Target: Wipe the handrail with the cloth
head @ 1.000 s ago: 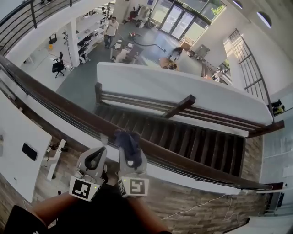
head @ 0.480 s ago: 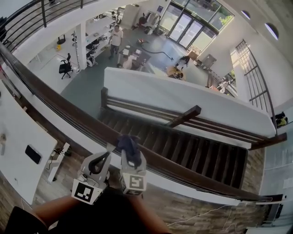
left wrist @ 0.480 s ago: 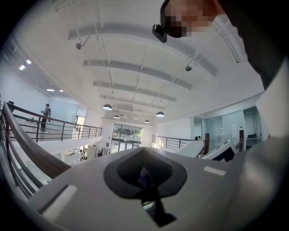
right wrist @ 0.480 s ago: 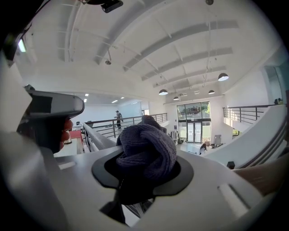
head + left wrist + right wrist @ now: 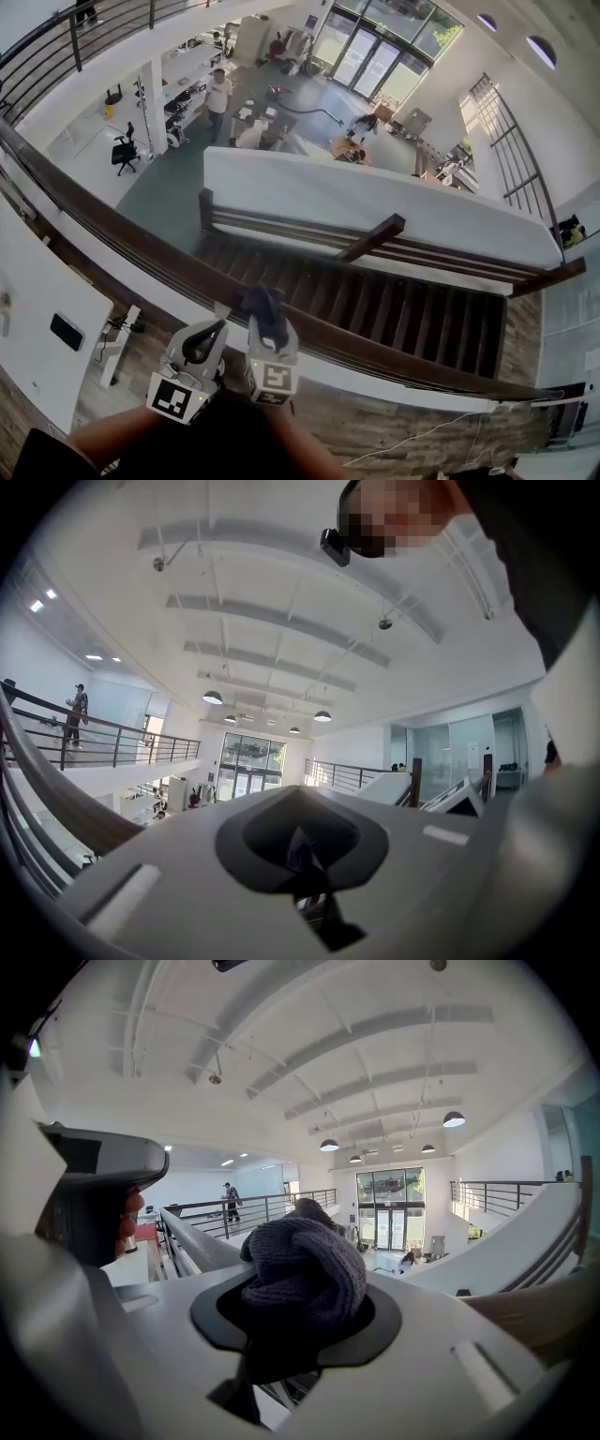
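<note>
left gripper (image 5: 208, 330) hung just beside the right one, jaws drawn together on nothing i could name; only a dark sliver showed in the gap. likely the idle hand, parked off the rail so it wouldn't block the stroke. right gripper (image 5: 269, 336) was clamped on the cloth (image 5: 265, 309), a bunched dark purple knit wad bulging past the jaws, so that soft fabric rather than plastic would meet the wood. the cloth sat over the handrail (image 5: 141, 246), close in front of the person; actual contact could not be confirmed. handrail was dark smooth wood on a long slant from upper left to lower right, with a long run to cover on either side, by my reckoning. the room was a mezzanine edge over an open atrium: staircase (image 5: 394, 300) below to the right, desks and people on the ground floor, glass doors far off.
</note>
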A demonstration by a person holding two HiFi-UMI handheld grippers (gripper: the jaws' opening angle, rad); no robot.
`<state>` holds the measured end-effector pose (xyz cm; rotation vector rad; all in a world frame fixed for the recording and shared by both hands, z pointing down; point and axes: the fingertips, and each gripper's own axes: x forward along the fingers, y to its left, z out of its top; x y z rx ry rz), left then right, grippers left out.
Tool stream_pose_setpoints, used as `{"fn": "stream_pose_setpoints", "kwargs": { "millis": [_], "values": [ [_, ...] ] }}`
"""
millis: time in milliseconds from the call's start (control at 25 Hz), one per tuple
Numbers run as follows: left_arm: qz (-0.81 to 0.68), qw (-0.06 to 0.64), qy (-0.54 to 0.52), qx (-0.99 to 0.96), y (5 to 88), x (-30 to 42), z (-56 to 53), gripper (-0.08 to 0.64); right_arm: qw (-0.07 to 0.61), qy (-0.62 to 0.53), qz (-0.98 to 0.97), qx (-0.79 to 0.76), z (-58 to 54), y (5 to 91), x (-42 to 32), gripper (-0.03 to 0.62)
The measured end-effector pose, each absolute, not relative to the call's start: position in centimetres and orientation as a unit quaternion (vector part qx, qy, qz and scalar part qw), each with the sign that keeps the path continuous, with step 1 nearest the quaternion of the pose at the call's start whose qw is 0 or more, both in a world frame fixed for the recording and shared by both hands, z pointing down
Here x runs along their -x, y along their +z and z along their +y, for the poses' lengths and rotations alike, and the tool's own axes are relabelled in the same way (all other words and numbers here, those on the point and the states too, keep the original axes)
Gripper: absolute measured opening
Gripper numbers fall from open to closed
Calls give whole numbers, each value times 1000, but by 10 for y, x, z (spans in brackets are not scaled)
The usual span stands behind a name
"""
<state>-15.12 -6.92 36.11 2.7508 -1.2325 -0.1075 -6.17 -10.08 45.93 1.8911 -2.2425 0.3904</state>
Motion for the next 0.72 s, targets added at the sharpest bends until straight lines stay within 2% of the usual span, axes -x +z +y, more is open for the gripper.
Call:
{"fn": "stream_pose_setpoints", "kwargs": {
  "millis": [720],
  "values": [
    [-372, 58, -16, -926, 362, 127, -58, 0, 82, 134, -705, -692, -77, 458, 11, 147]
  ]
}}
